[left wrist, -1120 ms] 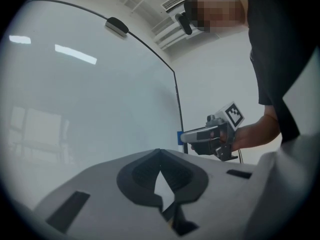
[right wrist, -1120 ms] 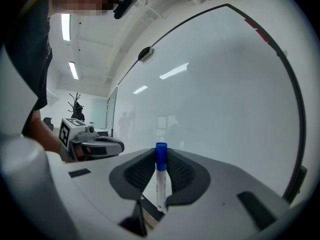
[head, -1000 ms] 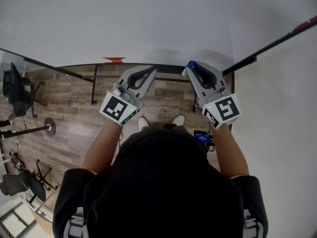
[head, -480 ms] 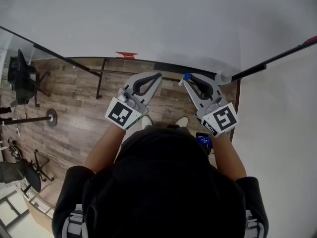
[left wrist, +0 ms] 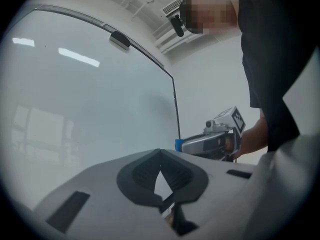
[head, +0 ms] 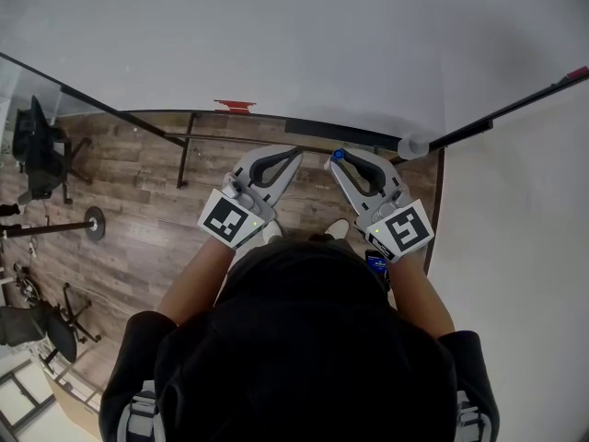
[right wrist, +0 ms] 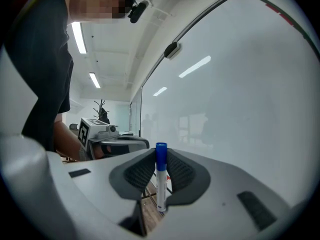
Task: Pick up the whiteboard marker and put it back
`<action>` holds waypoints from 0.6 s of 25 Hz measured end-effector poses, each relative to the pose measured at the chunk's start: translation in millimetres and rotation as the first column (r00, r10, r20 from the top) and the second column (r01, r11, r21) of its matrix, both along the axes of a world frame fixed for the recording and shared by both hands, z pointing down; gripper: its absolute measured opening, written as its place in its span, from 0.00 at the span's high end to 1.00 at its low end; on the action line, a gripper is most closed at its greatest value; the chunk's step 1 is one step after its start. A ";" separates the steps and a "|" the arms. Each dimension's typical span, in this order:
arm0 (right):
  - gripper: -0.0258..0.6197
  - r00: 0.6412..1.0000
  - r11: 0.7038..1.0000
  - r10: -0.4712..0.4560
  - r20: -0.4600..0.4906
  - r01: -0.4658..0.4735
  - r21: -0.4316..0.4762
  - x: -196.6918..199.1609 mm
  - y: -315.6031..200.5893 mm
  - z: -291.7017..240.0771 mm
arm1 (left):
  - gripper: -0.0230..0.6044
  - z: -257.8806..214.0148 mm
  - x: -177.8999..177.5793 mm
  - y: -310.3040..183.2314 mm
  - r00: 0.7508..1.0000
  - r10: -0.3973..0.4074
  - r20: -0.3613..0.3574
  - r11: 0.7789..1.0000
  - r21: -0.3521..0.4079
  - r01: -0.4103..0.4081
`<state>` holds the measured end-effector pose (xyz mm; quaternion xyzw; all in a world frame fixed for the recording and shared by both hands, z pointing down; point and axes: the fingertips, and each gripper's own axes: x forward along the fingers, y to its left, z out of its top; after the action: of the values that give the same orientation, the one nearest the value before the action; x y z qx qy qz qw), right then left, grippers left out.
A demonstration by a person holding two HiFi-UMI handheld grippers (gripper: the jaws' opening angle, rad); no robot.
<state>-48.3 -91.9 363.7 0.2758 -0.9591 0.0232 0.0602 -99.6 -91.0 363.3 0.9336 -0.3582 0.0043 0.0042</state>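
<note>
Seen from the head view, the right claw grips the whiteboard marker, blue cap pointing to eleven o'clock toward the whiteboard's ledge. I'd bring it level over that ledge before easing the grip. In the left gripper view the left claw is closed on nothing, and in the right gripper view the marker's white barrel stands upright, cap at twelve o'clock, pinched between the pads.
</note>
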 end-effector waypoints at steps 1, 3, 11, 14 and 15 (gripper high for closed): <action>0.86 1.000 1.000 -0.001 -0.003 0.001 0.002 0.1 -0.3 0.7 | 0.96 0.6 0.5 -0.7 1.000 0.002 0.000 1.000 -0.002 -0.002; 0.86 1.000 1.000 0.000 -0.008 0.000 0.007 1.7 -1.4 2.3 | 0.96 1.7 1.5 -2.5 1.000 0.006 -0.001 1.000 -0.002 -0.006; 0.86 1.000 1.000 0.016 -0.004 -0.016 0.001 10.8 -8.2 1.9 | 0.96 1.7 8.0 -7.8 1.000 0.017 0.000 1.000 -0.001 -0.017; 0.86 1.000 1.000 0.018 -0.005 -0.018 -0.002 14.0 -9.4 3.6 | 0.96 3.3 10.5 -9.3 1.000 0.018 0.003 1.000 -0.005 -0.018; 0.86 1.000 1.000 0.020 -0.006 -0.020 -0.004 14.3 -9.5 4.1 | 0.96 3.6 10.9 -9.6 1.000 0.021 0.005 1.000 -0.006 -0.021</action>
<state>-33.9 -101.4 367.9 0.2851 -0.9561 0.0250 0.0632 -88.8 -100.6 366.9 0.9372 -0.3486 0.0076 0.0060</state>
